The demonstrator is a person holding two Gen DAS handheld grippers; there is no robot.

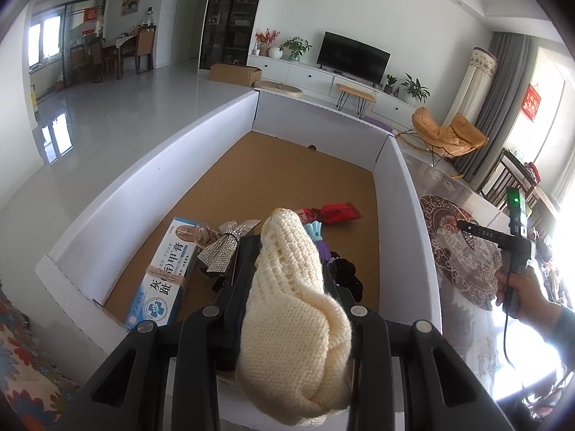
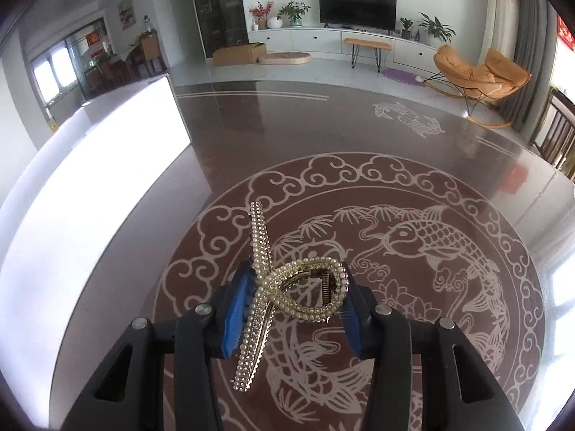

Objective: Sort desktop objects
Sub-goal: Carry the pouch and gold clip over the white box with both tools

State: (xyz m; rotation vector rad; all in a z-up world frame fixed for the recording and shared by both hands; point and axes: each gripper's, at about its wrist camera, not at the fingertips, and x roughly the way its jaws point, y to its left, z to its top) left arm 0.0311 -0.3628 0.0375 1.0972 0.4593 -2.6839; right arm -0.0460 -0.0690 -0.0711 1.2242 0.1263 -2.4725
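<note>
My left gripper (image 1: 287,251) is shut on a cream knitted piece (image 1: 293,305) and holds it over the near end of a white-walled cardboard box (image 1: 151,186). In the box lie a blue-and-white ointment carton (image 1: 163,276), a rhinestone bow clip (image 1: 224,248), a red packet (image 1: 337,212), a light-blue plastic hand toy (image 1: 313,231) and black items (image 1: 346,274). My right gripper (image 2: 293,287) is shut on a gold pearl-studded hair claw (image 2: 287,287) above the table's carp medallion (image 2: 413,251). The right gripper also shows in the left wrist view (image 1: 470,231).
The dark red glossy table (image 2: 287,125) carries the box, whose bright white wall (image 2: 97,208) stands to the left of my right gripper. A patterned cloth (image 1: 21,359) lies at the left. A wooden chair (image 2: 557,136) stands at the table's right edge.
</note>
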